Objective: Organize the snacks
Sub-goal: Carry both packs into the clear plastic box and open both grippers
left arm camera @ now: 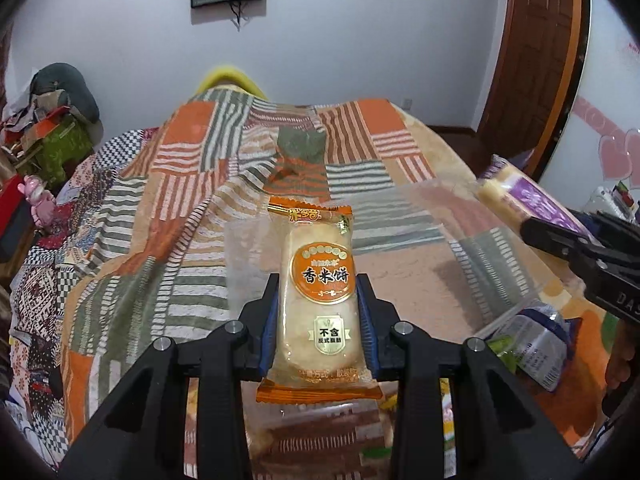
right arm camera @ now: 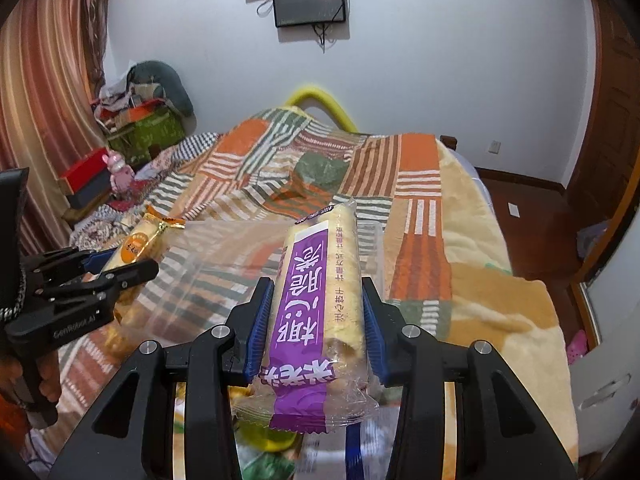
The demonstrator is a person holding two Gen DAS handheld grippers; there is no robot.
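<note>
On my left, my left hand-held gripper [left arm camera: 318,312] is clenched around an orange-wrapped rice cracker packet [left arm camera: 316,300], its blue pads [left arm camera: 270,320] pressing both long sides. The packet stands lengthwise along the fingers, held up above the bed's patchwork blanket [left arm camera: 168,208]. Just beyond it sits a clear plastic container [left arm camera: 400,216] on the blanket, hard to trace because it is see-through. More wrapped snacks [left arm camera: 532,344] lie low at the right of that view, by the container's near corner.

On my right, my right hand-held gripper [right arm camera: 318,328] grasps a purple-labelled rice roll packet [right arm camera: 316,312] the same way, pads on its two long sides, raised over the same container [right arm camera: 224,248]. In that view the left gripper and its orange packet [right arm camera: 138,246] show off to the left, well apart from the purple packet. A loose heap of snack wrappers [right arm camera: 272,440] lies beneath my right fingers, too blurred to name.
</note>
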